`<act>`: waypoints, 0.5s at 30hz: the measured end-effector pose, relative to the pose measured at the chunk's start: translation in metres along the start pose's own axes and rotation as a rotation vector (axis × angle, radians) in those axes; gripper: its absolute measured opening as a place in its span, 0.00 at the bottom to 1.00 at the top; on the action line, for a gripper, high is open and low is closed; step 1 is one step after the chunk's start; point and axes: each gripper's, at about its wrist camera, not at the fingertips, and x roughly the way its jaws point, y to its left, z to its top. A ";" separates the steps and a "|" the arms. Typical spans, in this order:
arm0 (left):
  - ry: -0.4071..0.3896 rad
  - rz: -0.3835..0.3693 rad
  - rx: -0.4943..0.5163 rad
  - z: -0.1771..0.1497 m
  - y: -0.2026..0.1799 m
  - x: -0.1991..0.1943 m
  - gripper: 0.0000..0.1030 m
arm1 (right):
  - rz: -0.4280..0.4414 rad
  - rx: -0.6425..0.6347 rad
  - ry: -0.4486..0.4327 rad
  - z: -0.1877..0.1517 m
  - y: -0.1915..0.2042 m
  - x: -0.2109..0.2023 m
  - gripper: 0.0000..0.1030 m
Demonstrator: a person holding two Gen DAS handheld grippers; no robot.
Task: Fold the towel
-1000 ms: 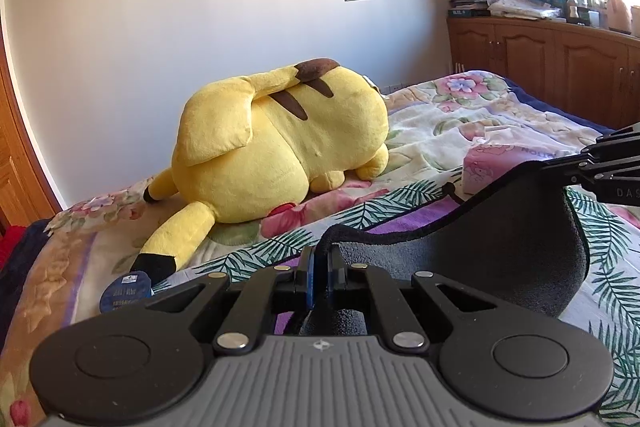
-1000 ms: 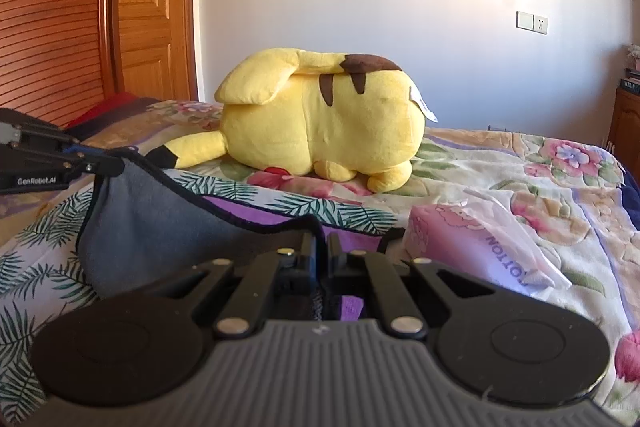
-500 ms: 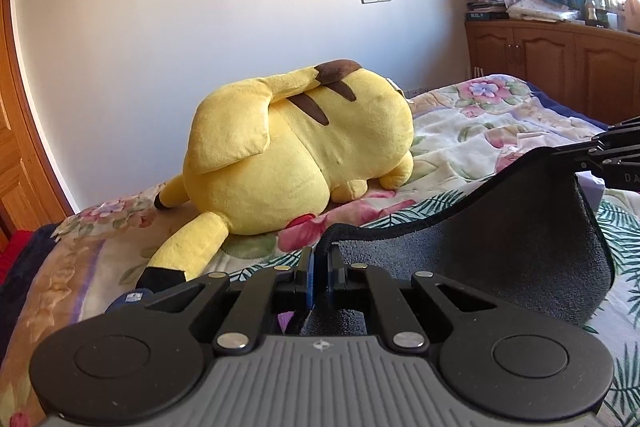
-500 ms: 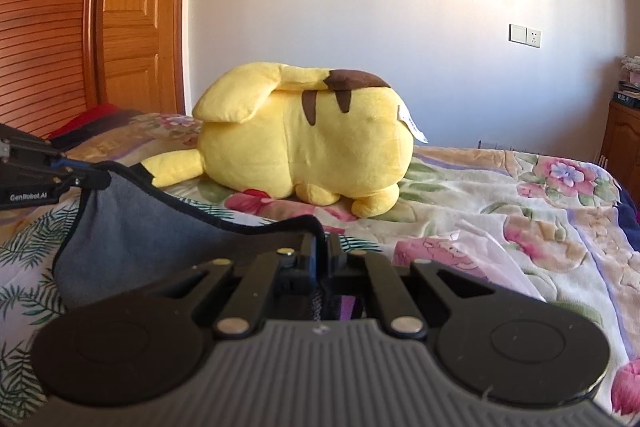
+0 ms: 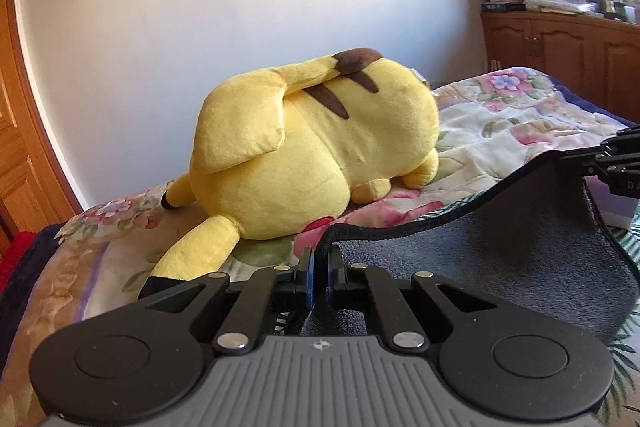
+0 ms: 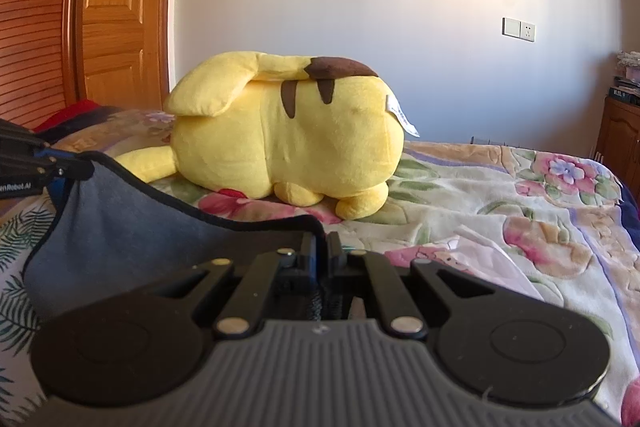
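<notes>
A dark grey towel [image 5: 500, 255] with a black hem hangs between my two grippers above the bed. My left gripper [image 5: 320, 259] is shut on one top corner of it. My right gripper [image 6: 322, 247] is shut on the other top corner; the towel [image 6: 132, 223] sags away to the left there. The right gripper shows at the right edge of the left wrist view [image 5: 612, 163]. The left gripper shows at the left edge of the right wrist view [image 6: 44, 163]. The towel's lower part is hidden behind the gripper bodies.
A large yellow plush toy [image 5: 312, 151] lies on the floral bedspread [image 5: 500, 115] just beyond the towel; it also shows in the right wrist view [image 6: 288, 131]. A pink tissue pack [image 6: 472, 251] lies on the bed to the right. A wooden cabinet [image 5: 560, 55] stands far right, wooden doors [image 6: 116, 7] left.
Both grippers have risen and moved toward the plush toy, carrying the towel's top edge up with them. The pink tissue pack has dropped out of the left wrist view.
</notes>
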 end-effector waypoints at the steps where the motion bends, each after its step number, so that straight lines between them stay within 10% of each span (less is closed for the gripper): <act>1: 0.006 0.002 -0.009 -0.001 0.002 0.004 0.06 | -0.001 -0.001 0.002 0.000 0.000 0.003 0.06; 15: 0.099 0.005 -0.049 -0.029 0.003 0.059 0.07 | -0.005 -0.001 0.064 -0.021 -0.006 0.042 0.06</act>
